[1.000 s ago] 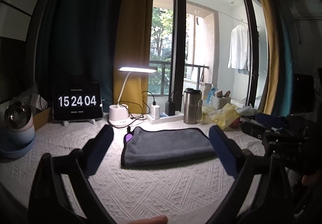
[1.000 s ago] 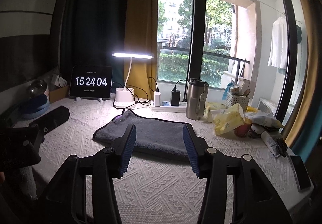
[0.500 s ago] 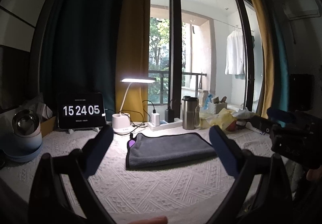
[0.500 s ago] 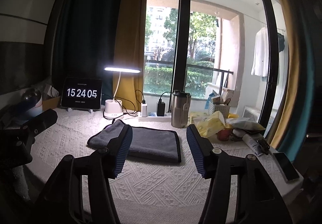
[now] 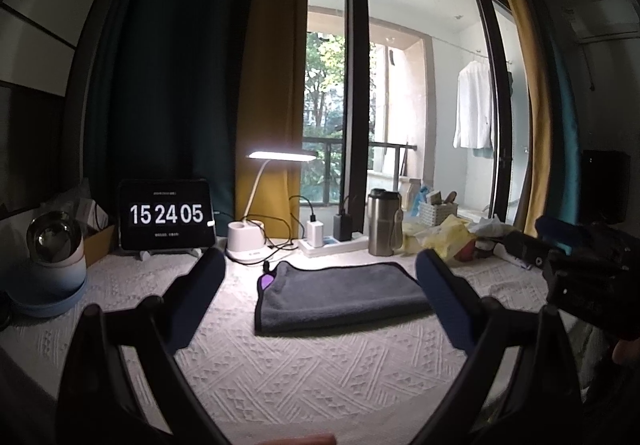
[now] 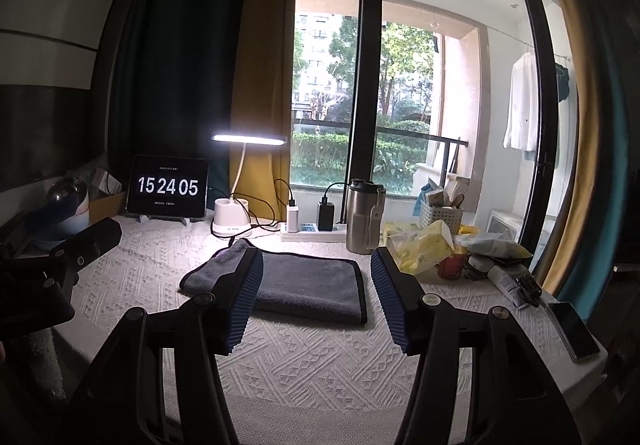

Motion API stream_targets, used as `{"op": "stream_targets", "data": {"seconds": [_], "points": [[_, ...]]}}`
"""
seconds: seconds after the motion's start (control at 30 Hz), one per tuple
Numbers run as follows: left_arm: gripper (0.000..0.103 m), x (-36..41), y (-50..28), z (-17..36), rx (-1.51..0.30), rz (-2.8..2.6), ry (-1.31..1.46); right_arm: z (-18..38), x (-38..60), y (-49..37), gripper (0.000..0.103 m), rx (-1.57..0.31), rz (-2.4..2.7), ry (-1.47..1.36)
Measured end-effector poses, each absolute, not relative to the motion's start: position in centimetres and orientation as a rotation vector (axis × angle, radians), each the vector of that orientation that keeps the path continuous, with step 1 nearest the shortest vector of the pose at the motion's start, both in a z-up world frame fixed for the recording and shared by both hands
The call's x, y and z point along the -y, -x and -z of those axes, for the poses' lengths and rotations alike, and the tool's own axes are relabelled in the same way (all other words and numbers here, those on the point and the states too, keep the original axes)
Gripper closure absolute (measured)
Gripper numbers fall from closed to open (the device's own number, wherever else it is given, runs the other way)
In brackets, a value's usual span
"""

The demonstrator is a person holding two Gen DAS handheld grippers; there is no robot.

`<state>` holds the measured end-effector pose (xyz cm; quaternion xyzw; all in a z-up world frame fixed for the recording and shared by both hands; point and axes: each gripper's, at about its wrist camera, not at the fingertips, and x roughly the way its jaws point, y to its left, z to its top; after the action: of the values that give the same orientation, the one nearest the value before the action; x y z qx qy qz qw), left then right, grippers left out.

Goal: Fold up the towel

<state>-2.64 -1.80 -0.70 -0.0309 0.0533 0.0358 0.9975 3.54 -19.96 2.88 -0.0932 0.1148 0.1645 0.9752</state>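
Observation:
A dark grey towel (image 5: 340,295) lies folded flat on the white textured table cover (image 5: 320,373), with a purple tag at its far left corner. It also shows in the right wrist view (image 6: 308,285). My left gripper (image 5: 320,285) is open and empty, held back from the towel's near edge. My right gripper (image 6: 316,277) is open and empty, also back from the towel. The right gripper's body shows at the right of the left wrist view (image 5: 580,269); the left gripper shows at the left of the right wrist view (image 6: 60,269).
Along the table's back stand a tablet clock (image 5: 166,215), a lit desk lamp (image 5: 248,245), a power strip with chargers (image 5: 332,239), a steel tumbler (image 5: 383,222), yellow bags (image 6: 420,249). A bowl-shaped device (image 5: 52,265) sits at left. A phone (image 6: 572,329) lies at right.
Both grippers have pulled back and tilted up from the towel, which now looks smaller and farther. The towel has not moved. Both stay open.

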Motion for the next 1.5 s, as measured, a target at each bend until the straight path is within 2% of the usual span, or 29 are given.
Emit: {"op": "stream_targets", "data": {"seconds": [1.5], "points": [[0.006, 1.74, 2.40, 1.03, -0.117, -0.079, 0.066, -2.66, 20.27, -4.01, 0.044, -0.253, -0.339, 0.162]]}}
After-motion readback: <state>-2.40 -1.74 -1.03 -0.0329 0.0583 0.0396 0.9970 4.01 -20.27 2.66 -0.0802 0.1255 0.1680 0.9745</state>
